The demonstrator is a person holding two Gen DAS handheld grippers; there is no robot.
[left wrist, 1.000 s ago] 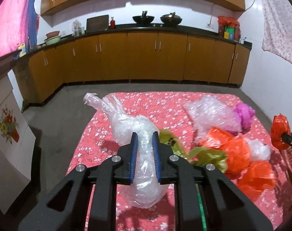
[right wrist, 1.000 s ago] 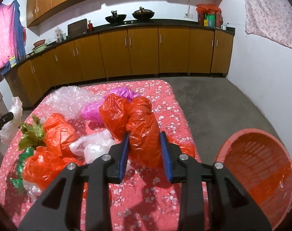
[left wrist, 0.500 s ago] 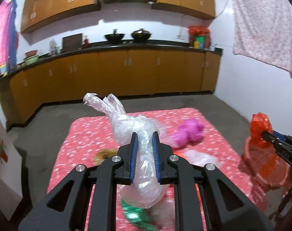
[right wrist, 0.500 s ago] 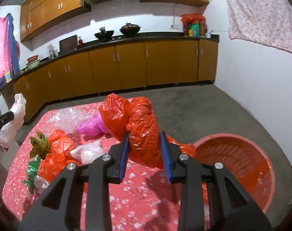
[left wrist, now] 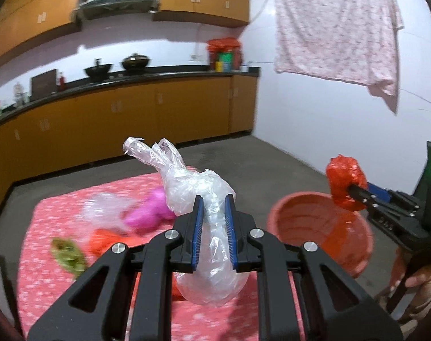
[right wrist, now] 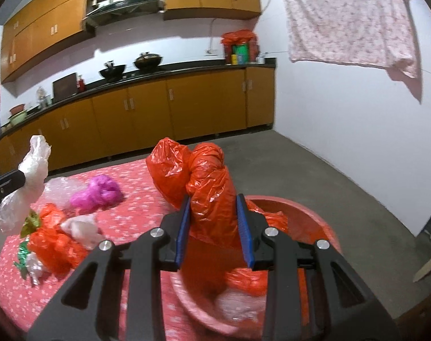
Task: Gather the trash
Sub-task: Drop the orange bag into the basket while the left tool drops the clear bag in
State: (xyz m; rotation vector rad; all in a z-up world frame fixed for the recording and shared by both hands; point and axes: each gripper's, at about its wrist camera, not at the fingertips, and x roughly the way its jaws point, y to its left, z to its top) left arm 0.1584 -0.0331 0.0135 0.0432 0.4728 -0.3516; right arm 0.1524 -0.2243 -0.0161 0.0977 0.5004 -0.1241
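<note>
Both grippers carrying bagged trash toward the basin.
Red-cloth table [right wrist: 135, 199] is filling lower left; red basin [right wrist: 314, 213] is sitting lower right. Right gripper [right wrist: 214, 227] is clenching an orange bag [right wrist: 209, 193] over it; left gripper [left wrist: 212, 233] is clenching a clear bag [left wrist: 198, 190], frame center.

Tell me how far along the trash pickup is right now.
Partly done. Some bags already lie in the red basin. In hand: the left gripper is shut on a clear bag, and the right gripper is shut on an orange bag above the basin. Left: a pink bag and other wrappers on the table.
</note>
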